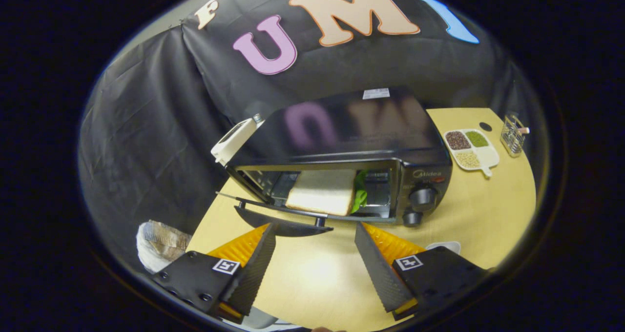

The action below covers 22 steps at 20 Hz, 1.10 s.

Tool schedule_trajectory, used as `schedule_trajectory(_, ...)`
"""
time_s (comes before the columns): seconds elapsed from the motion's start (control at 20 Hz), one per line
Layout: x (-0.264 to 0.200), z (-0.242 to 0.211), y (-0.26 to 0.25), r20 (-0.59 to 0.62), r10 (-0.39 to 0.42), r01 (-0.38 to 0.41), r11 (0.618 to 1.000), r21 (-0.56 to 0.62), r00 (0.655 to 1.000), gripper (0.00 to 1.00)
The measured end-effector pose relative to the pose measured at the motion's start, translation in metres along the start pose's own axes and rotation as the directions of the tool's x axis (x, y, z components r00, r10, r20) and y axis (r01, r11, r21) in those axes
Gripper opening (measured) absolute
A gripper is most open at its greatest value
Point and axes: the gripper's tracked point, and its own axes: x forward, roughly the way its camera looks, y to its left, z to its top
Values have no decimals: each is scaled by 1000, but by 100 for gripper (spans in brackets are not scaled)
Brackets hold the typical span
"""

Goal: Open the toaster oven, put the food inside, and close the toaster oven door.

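Note:
A black toaster oven (342, 146) stands on the wooden table, just beyond my fingers. Its glass door (273, 207) hangs down open, and the door's handle (283, 224) reaches toward my left finger. Inside the oven lies a sandwich (324, 191) of white bread with green lettuce showing at its right side. My gripper (315, 237) is open and holds nothing, its fingertips just short of the door's edge. The left fingertip is close to the handle, and whether it touches I cannot tell.
Two knobs (422, 196) sit on the oven's right panel. To the oven's right rest a white divided dish of beans (471, 149) and a wire holder (512, 134). A crumpled bag (158, 244) lies at the table's left edge. Bare tabletop (317, 273) spreads between my fingers.

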Motion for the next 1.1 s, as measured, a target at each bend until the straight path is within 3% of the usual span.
schedule_trajectory(0.6, 20, 27, -30, 49, -87, 91, 993, -76, 995, 99)
schedule_trajectory(1.1, 6, 28, -21, 73, -68, 75, 992, -104, 995, 99)
